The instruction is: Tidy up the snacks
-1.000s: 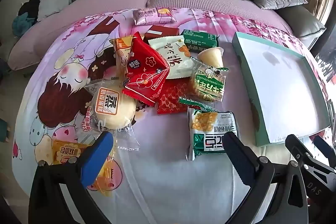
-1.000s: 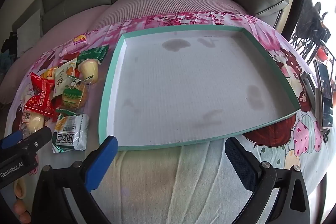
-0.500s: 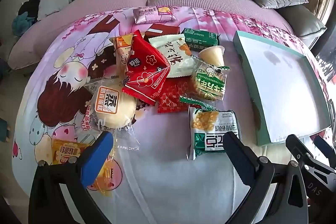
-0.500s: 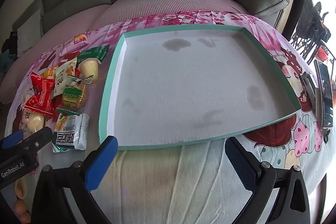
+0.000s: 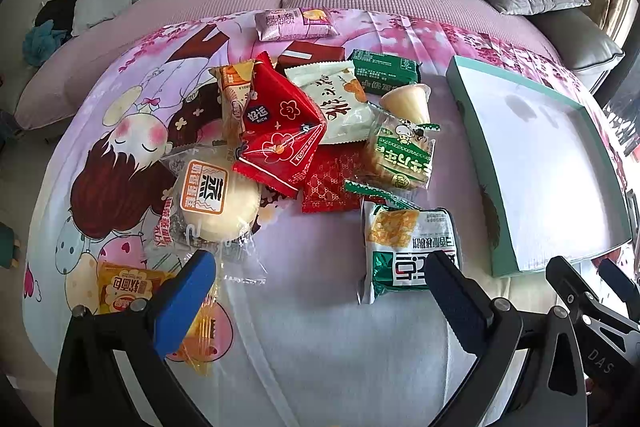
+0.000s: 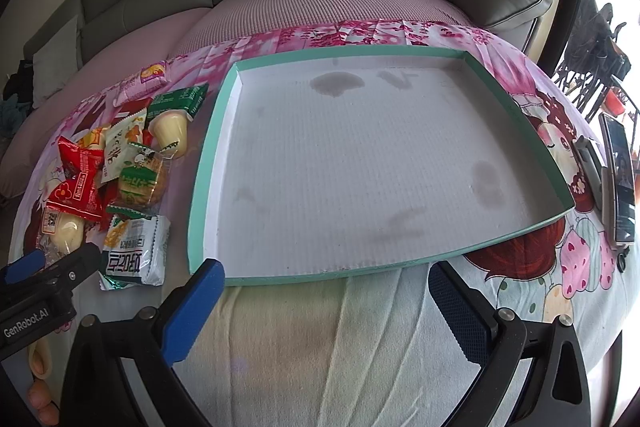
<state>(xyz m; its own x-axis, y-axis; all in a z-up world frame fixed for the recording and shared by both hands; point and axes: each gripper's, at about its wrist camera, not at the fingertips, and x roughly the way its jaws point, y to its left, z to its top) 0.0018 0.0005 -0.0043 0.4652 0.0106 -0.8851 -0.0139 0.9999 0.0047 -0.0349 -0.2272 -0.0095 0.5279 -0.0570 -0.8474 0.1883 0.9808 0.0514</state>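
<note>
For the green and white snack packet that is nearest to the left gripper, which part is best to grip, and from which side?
Probably its near short edge, taken from above. The green and white packet lies flat on the cloth, apart from the heap, with that edge just ahead of the open left gripper, whose fingers can straddle its puffy sides.

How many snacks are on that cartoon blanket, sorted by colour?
Red snacks: 3
Green snacks: 3
Yellow-orange packets: 2
Pink packet: 1
White packet: 1
Pale bun: 1
Pale jelly cup: 1
Total: 12
</note>
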